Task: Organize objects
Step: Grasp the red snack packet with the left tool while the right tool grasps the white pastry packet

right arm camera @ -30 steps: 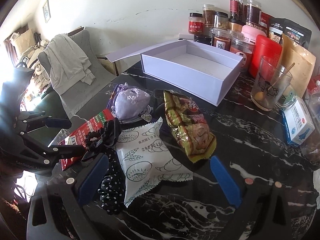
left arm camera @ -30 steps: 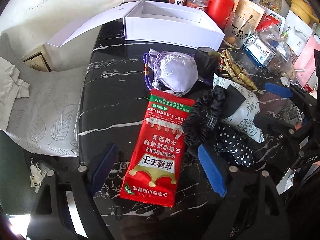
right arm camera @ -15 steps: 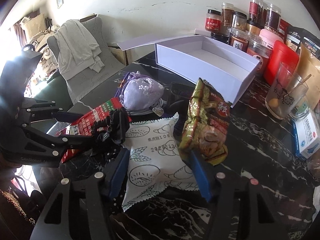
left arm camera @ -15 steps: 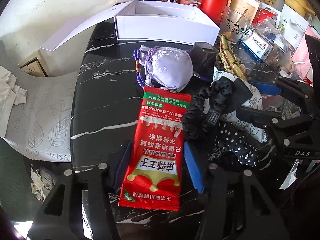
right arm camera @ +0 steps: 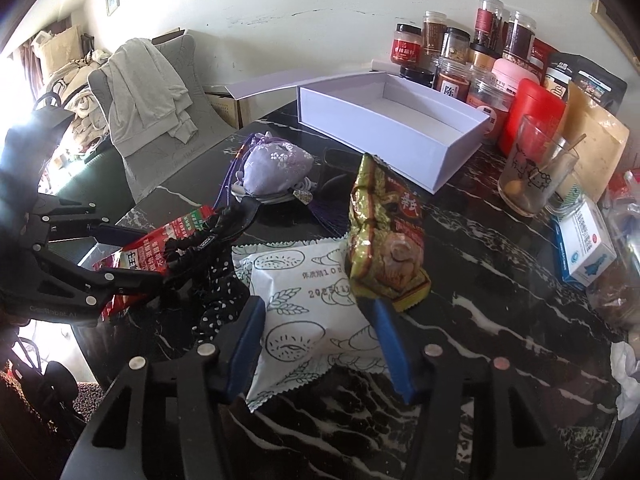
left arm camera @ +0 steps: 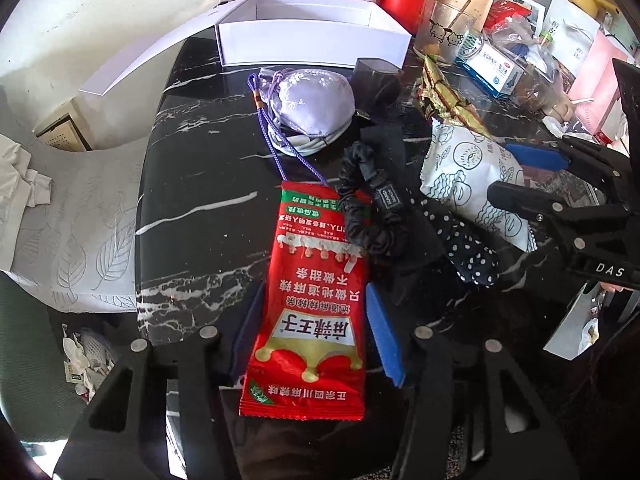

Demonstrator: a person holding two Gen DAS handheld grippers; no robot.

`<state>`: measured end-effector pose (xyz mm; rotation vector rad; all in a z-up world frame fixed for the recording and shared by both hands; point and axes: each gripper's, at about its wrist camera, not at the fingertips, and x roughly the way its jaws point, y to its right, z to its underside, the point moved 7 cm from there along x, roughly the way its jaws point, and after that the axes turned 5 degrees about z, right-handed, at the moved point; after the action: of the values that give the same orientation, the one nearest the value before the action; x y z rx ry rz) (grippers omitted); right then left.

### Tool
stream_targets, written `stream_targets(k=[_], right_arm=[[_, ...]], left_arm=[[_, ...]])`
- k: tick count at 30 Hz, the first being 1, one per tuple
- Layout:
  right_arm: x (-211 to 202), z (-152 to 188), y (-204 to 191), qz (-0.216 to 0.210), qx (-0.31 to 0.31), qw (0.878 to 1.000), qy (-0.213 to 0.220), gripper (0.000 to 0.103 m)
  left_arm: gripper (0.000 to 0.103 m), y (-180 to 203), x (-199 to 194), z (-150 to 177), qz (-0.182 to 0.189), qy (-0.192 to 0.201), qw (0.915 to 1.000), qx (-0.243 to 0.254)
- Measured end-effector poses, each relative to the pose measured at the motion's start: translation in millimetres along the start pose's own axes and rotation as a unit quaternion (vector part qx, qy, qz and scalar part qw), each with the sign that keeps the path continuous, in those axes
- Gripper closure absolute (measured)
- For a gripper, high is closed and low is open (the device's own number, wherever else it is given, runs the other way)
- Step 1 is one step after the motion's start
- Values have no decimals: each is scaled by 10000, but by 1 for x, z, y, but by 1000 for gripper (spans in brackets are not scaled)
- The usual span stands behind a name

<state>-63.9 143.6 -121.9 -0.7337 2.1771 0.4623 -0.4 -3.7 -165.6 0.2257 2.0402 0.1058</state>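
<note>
My left gripper (left arm camera: 316, 328) is shut on a red snack packet (left arm camera: 316, 300) lying on the black marble table (left arm camera: 200, 200). My right gripper (right arm camera: 316, 336) is shut on a white illustrated snack packet (right arm camera: 308, 304); a green-gold snack packet (right arm camera: 384, 232) leans on that packet's far edge. A black scrunchie (left arm camera: 368, 208) lies over the red packet's far end, beside a polka-dot cloth (left arm camera: 468, 240). A lilac drawstring pouch (left arm camera: 312, 100) sits further back. An open white box (left arm camera: 312, 28) stands at the far edge, empty.
Jars (right arm camera: 452, 64), a red canister (right arm camera: 532, 116), a glass cup (right arm camera: 532, 176), a brown bag and a medicine box (right arm camera: 584, 240) crowd the far right. A grey chair (right arm camera: 160, 120) with clothes stands left of the table. A dark plastic cup (left arm camera: 376, 80) sits behind the pouch.
Both grippers have closed from wide open onto their packets, the left on the red one, the right on the white one. The green-gold packet now stands tilted up.
</note>
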Motion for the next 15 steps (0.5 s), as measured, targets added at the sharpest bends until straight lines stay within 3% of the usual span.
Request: stream_targets(k=[9,15], right_arm=[[-8,8,-2,-116,61,9999,43,46],[9,6,-5,-209,-22,9997,-142,41]], left_arm=[[53,10,1,2,-12,39,10000,67],[41,18,9,-4,-156,36,9994,312]])
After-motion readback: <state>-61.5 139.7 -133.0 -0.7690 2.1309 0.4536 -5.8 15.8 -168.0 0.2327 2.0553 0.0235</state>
